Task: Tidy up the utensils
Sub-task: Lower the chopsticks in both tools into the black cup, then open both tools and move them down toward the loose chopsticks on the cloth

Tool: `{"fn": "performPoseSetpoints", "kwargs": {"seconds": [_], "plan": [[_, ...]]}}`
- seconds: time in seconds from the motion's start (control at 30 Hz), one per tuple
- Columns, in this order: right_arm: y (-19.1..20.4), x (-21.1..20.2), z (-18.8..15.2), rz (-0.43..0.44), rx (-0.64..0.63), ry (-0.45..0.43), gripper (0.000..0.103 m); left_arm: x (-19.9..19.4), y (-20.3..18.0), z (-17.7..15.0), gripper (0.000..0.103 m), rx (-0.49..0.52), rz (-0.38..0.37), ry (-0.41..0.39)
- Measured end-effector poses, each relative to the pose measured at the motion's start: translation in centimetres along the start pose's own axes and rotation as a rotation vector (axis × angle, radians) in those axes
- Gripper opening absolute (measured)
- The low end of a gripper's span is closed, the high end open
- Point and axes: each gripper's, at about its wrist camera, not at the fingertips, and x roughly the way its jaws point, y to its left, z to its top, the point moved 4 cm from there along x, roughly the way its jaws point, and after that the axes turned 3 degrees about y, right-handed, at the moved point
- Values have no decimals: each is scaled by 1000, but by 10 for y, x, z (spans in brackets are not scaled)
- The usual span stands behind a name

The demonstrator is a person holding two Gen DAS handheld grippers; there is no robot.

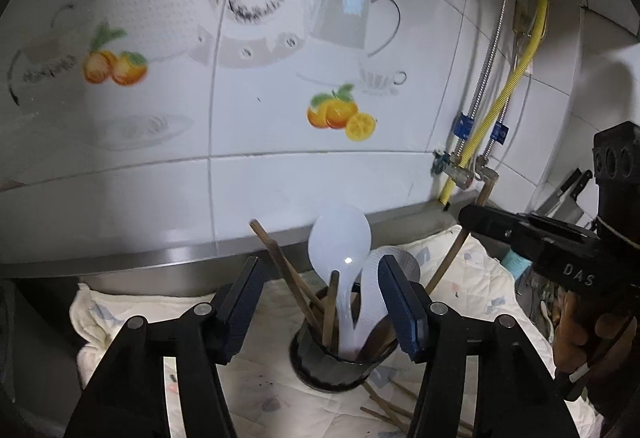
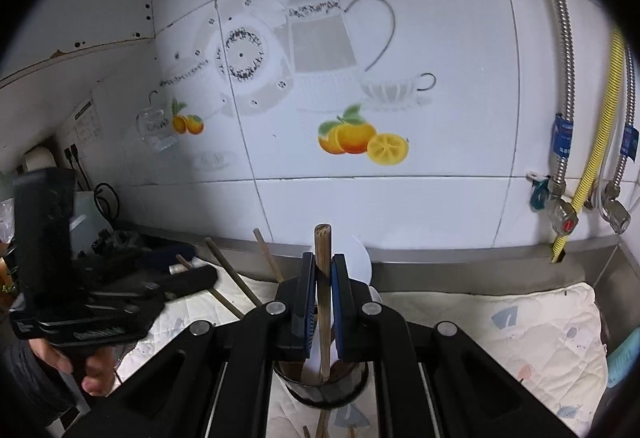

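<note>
Dark round utensil holder (image 1: 340, 366) stands upright on the quilted cloth (image 1: 120, 322) covering my bench, just in front of the steel back edge and tiled wall (image 1: 256, 158). It's packed: two translucent white plastic rice paddles (image 1: 340, 242), blades up, handles down in the cup, plus several brown wooden sticks (image 1: 280, 262) leaning left and back. A few more wooden sticks (image 1: 384, 406) lie flat on the cloth to the right of the holder's base.

My right gripper (image 2: 325, 298) is clenched on one wooden utensil handle (image 2: 323, 278). Its long axis runs near vertical, top end poking above the blue pads, lower end going down into the holder (image 2: 320, 390). Both pads touch the handle.

My left gripper (image 1: 320, 302) is spread wide and grasps nothing, fingers either side of the holder's mouth. Whether the right-hand pad touches the nearer paddle I cannot tell.

Yellow corrugated hose (image 1: 500, 106) and steel braided hoses run down the wall at right.
</note>
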Motion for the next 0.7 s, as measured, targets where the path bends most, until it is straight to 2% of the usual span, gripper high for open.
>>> {"fn": "performPoseSetpoints", "kwargs": {"seconds": [0.07,0.2,0.23,0.5,0.7], "plan": [[-2,2,-2,4,9,20,11,-5,2,0,63,-9,4,-1],[-3,-2,-4,0,7,19,37,-13,2,-2,63,-25,12,-1],[-3,-4,-4,-5,3,14,38,-15,2,-4,63,-26,12,0],[0,-28,-13,-8,-25,10,38,-26,-6,-21,63,-19,29,32],[-5,-42,-35,-9,-26,43,39,-31,-19,-45,64,-23,52,68]]}}
